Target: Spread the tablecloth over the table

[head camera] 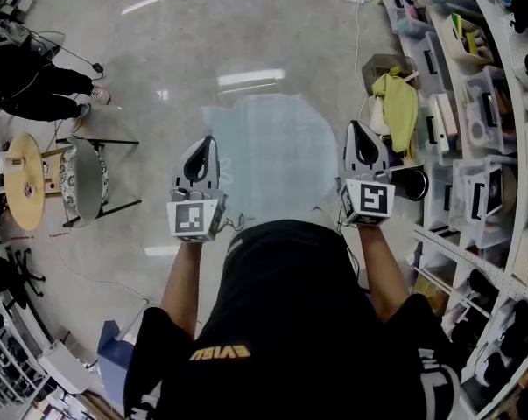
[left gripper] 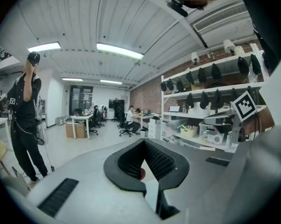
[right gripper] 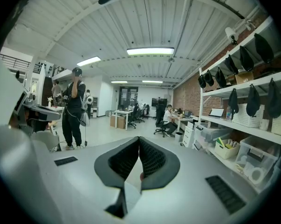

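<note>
The tablecloth [head camera: 268, 151] is lying straight ahead of the person as a thin, pale blue, slightly see-through sheet with a rounded far edge. That outline is suggesting a round tabletop beneath it, though no bare part of the table is showing. The left gripper [head camera: 207, 141] is hovering at the cloth's left edge and the right gripper [head camera: 356, 126] at its right edge, both pointing nearly level. Each gripper's view is showing its ribbed black jaws meeting at the tips, so both are closed. I am making out no fold of cloth pinched between either pair. The step in hand is looking like evening out the spread. Doing it well is probably meaning taking the near hem at two matching points, drawing outward with equal pull, and keeping both grippers level so the light sheet is settling flat without creases or sliding off. Beyond the cloth, the glossy grey floor [head camera: 158, 51] is reflecting the ceiling lights. A metal-legged chair [head camera: 84, 182] is standing well to the cloth's left, and white shelves [head camera: 474, 173] crowded with bins are running along its right.
</note>
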{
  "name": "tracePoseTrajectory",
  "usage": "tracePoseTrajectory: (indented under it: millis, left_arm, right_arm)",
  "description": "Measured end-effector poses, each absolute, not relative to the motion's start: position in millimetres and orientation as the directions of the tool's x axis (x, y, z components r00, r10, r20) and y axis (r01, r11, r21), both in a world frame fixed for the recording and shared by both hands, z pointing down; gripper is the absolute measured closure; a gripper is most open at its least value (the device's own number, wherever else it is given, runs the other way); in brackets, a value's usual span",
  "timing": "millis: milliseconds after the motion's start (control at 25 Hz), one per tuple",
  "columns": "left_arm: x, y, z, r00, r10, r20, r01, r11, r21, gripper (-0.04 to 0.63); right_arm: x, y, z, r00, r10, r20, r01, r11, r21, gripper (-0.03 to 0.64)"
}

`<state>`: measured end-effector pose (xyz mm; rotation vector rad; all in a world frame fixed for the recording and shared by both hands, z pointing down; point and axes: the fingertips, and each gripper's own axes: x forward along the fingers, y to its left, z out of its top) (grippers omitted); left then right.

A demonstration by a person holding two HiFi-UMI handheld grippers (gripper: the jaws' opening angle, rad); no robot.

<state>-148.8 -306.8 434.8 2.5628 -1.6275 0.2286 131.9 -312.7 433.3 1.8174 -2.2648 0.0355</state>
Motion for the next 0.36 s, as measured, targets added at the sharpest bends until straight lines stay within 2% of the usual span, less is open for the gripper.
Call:
tracePoseTrajectory:
  millis: [360]
  left_arm:
    - [-174.4,-285.9,474.4,0.422,-0.877,0.232,-0.905,-0.424,0.042,0.578]
  right_arm:
    - [124.0,-289.0,479.0,-0.213,-0.907,0.362,-0.946,0.284,0.155,0.611]
